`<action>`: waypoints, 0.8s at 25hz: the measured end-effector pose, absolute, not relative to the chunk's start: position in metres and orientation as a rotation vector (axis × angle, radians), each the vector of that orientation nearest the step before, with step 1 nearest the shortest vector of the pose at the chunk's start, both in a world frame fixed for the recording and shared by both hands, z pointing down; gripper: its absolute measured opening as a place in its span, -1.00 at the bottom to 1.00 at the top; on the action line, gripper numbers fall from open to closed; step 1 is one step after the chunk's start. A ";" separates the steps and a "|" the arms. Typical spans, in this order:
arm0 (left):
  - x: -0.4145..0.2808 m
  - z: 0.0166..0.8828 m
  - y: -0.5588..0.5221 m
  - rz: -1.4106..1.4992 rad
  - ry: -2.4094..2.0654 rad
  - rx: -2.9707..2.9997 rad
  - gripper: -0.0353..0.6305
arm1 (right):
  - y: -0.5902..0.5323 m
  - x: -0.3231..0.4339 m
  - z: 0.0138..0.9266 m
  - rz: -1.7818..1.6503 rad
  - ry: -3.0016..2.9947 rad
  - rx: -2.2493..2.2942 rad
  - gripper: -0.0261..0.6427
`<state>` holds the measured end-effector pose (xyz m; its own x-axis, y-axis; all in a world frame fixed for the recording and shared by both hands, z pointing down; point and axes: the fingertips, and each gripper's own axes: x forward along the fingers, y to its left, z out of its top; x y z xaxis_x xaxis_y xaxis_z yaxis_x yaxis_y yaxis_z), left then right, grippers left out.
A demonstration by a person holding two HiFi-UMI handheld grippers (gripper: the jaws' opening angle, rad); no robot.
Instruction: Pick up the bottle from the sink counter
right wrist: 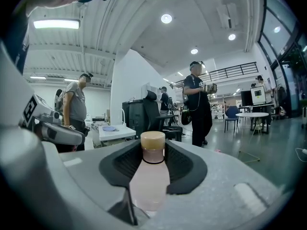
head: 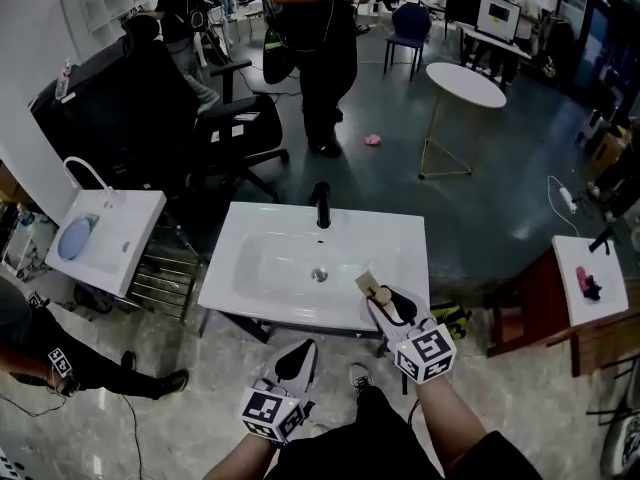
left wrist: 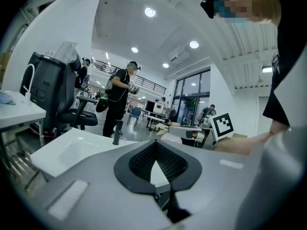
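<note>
A pale pink bottle (right wrist: 149, 176) with a tan cap (right wrist: 152, 140) stands upright between the black pads of my right gripper (right wrist: 152, 153), which is shut on it. In the head view that bottle (head: 368, 287) is held above the front right corner of the white sink counter (head: 250, 278), with the right gripper (head: 388, 304) behind it. The left gripper (head: 297, 360) hangs lower, in front of the counter's front edge, its jaws together and empty. In the left gripper view its pads (left wrist: 154, 162) meet, and the sink basin (left wrist: 72, 150) and black faucet (left wrist: 116, 132) lie beyond.
A black faucet (head: 321, 206) stands at the back of the sink. A smaller white sink (head: 105, 238) is at the left, a black office chair (head: 215, 128) behind it. A person (head: 315, 48) stands beyond the sink; a round white table (head: 465, 83) is at the back right.
</note>
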<state>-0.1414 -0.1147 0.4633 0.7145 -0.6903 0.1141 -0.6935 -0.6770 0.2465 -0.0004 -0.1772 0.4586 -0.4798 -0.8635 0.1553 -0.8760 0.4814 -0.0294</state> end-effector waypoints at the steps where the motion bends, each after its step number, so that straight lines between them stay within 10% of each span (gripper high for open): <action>1: -0.143 0.463 -0.111 0.016 -1.085 2.658 -0.88 | -0.171 -0.001 0.457 0.157 -2.598 1.539 -0.50; 20: -0.149 0.455 -0.023 0.071 -0.962 2.720 -0.88 | -0.044 -0.013 0.448 0.226 -2.553 1.616 -0.50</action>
<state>-0.1489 -0.0235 0.4554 0.7800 -0.6121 0.1300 -0.6245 -0.7487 0.2223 -0.0132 -0.0438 0.4481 -0.4264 -0.8878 0.1731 -0.9044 0.4216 -0.0657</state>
